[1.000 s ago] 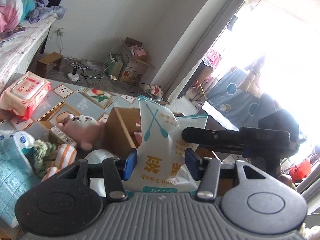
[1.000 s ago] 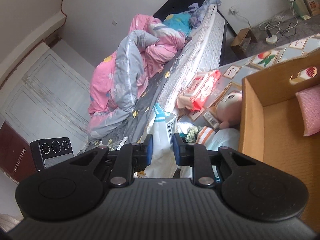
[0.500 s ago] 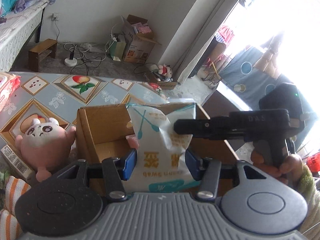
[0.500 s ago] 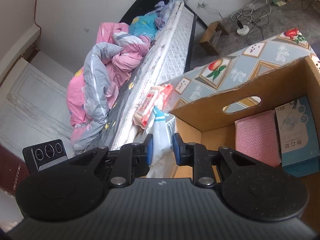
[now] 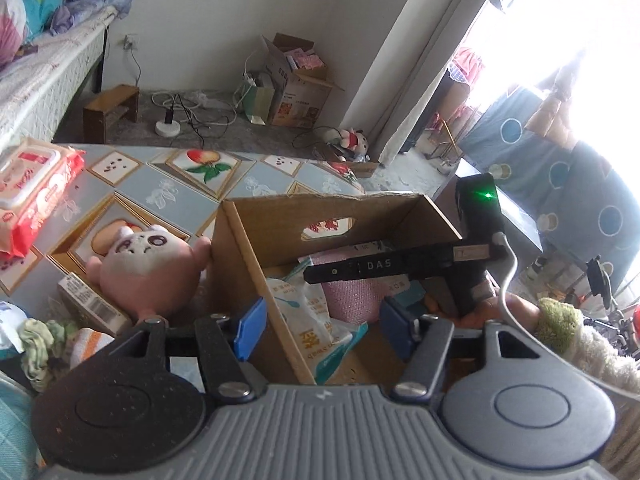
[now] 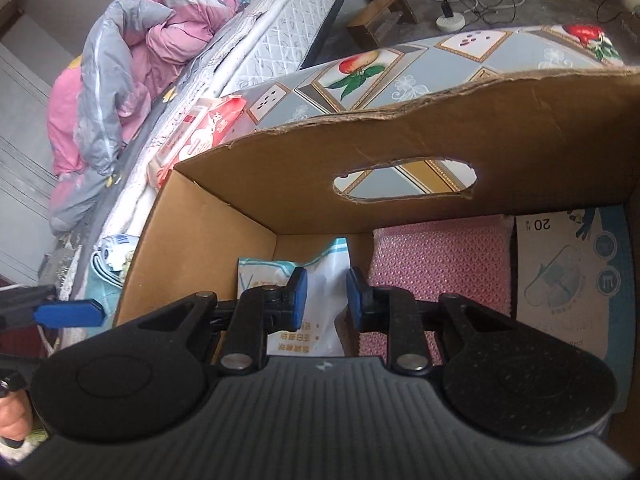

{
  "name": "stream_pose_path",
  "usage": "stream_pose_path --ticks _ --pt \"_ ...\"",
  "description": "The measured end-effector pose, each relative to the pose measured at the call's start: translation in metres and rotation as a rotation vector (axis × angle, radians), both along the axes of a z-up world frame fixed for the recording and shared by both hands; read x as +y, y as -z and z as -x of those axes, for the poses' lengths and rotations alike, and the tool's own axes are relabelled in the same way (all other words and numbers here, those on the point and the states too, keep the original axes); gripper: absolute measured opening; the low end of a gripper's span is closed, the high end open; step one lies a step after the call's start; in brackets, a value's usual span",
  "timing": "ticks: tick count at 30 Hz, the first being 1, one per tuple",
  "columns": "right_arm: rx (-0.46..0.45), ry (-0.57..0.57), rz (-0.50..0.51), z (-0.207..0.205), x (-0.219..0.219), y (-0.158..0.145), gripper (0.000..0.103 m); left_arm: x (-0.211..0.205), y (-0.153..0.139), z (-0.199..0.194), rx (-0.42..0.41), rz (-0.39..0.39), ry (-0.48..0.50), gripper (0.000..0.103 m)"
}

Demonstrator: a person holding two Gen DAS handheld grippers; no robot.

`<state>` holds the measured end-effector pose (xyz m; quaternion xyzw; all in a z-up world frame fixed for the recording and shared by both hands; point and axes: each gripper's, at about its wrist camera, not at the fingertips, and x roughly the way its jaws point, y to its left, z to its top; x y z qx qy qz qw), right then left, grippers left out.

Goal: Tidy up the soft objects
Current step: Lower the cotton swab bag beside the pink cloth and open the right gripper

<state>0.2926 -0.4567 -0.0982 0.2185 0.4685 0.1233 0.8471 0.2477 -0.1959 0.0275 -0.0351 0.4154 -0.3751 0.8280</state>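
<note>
Both tongs are over the cardboard box, w/ the cotton swab bag already down inside it, leaning vs the near-left wall next to the pink pad. Left tongs are spread wide and hold nothing; the box wall sits between its blue pads. Right tongs are part open, pads either side of the bag's top edge; can't tell if they touch it, looks like no real grip.

Risks, as I judge them:
- Bag is thin, crinkly film. If a right pad snags it on the way out, it could lift or flop over the pad.
- Left pad near the wall: a careless pull may knock or drag the box across the surface.
- Plush toy presses vs the box outside, so a shove could tip it.
</note>
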Motion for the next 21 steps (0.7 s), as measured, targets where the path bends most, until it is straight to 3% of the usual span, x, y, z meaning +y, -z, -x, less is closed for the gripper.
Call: stream_pose_path --ticks 6,8,11,15,18,21 --pt "-0.104 0.074 0.007 0.027 -0.001 -0.041 0.022 0.035 -0.008 0.015 -0.020 -0.001 -0.050 0.079" --pt "-0.080 0.064 -0.002 0.041 -0.001 -0.053 0.023 0.049 -0.007 0.021 -0.027 -0.008 -0.074 0.086" --pt "-0.025 0.006 0.015 0.065 0.012 -0.058 0.023 0.071 -0.002 0.031 -0.034 -0.023 -0.121 0.088" --pt "0.020 -0.017 0.011 0.074 0.038 -0.045 0.023 0.096 0.011 0.037 0.010 -0.017 -0.175 0.088" --pt "0.065 0.010 0.068 0.061 0.054 -0.019 0.020 0.112 0.020 0.038 0.054 -0.002 -0.214 0.088" --pt "0.055 0.069 0.053 0.054 0.056 -0.001 0.018 0.125 0.023 0.041 0.062 0.000 -0.235 0.088"
